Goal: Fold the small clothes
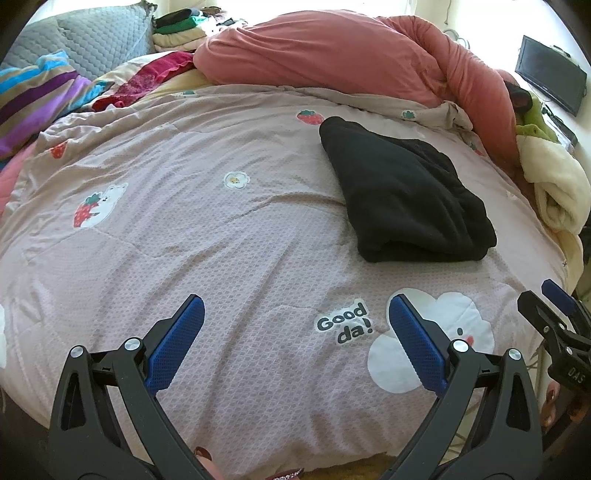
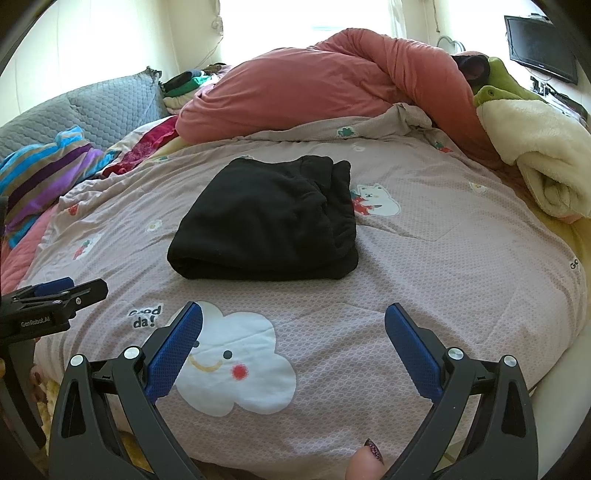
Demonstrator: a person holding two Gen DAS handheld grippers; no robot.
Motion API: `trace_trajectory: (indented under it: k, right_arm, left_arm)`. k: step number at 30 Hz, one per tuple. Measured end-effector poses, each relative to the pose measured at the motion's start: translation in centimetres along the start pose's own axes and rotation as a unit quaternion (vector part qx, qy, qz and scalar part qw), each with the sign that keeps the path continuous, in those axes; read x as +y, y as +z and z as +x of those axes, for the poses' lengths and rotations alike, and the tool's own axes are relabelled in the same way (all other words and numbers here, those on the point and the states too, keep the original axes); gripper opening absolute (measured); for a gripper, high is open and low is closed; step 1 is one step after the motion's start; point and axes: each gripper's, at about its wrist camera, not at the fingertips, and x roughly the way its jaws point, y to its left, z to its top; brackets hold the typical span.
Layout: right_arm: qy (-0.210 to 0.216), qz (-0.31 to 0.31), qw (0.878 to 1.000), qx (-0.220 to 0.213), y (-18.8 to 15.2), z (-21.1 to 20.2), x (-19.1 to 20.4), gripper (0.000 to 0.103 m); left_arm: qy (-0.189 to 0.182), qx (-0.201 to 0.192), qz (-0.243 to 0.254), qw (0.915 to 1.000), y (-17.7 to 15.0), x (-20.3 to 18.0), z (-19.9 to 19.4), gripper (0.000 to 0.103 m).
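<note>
A black garment lies folded into a thick rectangle on the pinkish printed quilt; it also shows in the right wrist view. My left gripper is open and empty, hovering near the quilt's front edge, well short and left of the garment. My right gripper is open and empty, in front of the garment over the cloud print. Each gripper shows at the edge of the other's view: the right one, the left one.
A bunched salmon duvet lies behind the quilt. A striped blanket and grey pillow are at left, a stack of folded clothes at the back, a cream fleece blanket at right. A wall TV is far right.
</note>
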Motion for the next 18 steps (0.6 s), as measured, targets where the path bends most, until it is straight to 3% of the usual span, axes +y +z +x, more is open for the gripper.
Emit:
trace_trajectory:
  k: [15,18]
  right_arm:
    - [-0.003,0.009,1.000,0.001,0.2,-0.3,-0.2,0.098]
    - [-0.036,0.025,0.999,-0.004,0.2,-0.6,-1.1,0.098]
  left_arm:
    - [0.005,0.000,0.010,0.9999,-0.3,-0.1,-0.1,0.094]
    - [-0.004,0.001,0.002,1.0000,-0.4,0.3,0.0,0.094]
